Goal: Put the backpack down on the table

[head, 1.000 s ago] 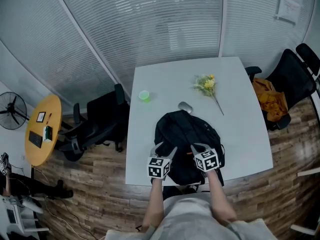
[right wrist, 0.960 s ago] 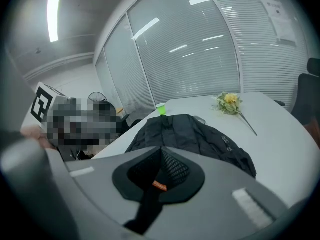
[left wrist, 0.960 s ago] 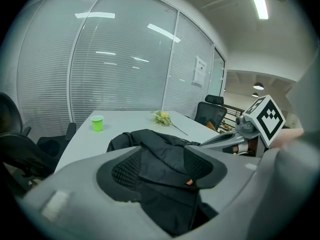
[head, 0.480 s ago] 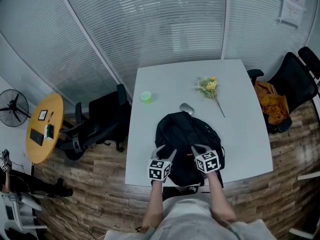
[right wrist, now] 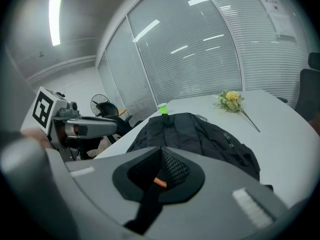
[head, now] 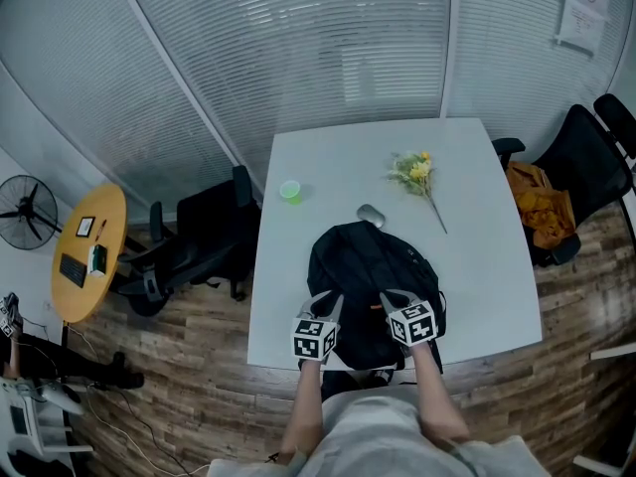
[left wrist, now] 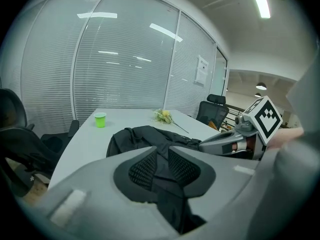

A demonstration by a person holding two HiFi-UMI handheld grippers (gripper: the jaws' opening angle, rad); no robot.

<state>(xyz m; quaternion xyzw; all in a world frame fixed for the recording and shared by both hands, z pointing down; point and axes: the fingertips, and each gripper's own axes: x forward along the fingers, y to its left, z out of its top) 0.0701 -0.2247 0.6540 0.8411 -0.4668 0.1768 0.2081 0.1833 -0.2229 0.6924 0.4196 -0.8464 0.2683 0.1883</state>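
Head view: backpack (head: 370,281) lies on table (head: 487,256), at near edge. Left gripper (head: 329,299) jaws just closed narrow on its black fabric; right gripper (head: 396,294) pinches strap (right wrist: 146,203). We judge risk: any pull toward us drags backpack off edge.

Bright, fisheye-warped, edges perhaps soft.

1 ea. table (head: 497,266), backpack (head: 368,261), cup (head: 290,192), mouse (head: 370,215), flower sprig (head: 417,174); 2 hand-held grippers (L (head: 325,299), R (head: 392,296)).

Head view: high, steep down on table (head: 328,167). Gripper views: low, close, fwd over backpack (left wrist: 142,134); all share it.
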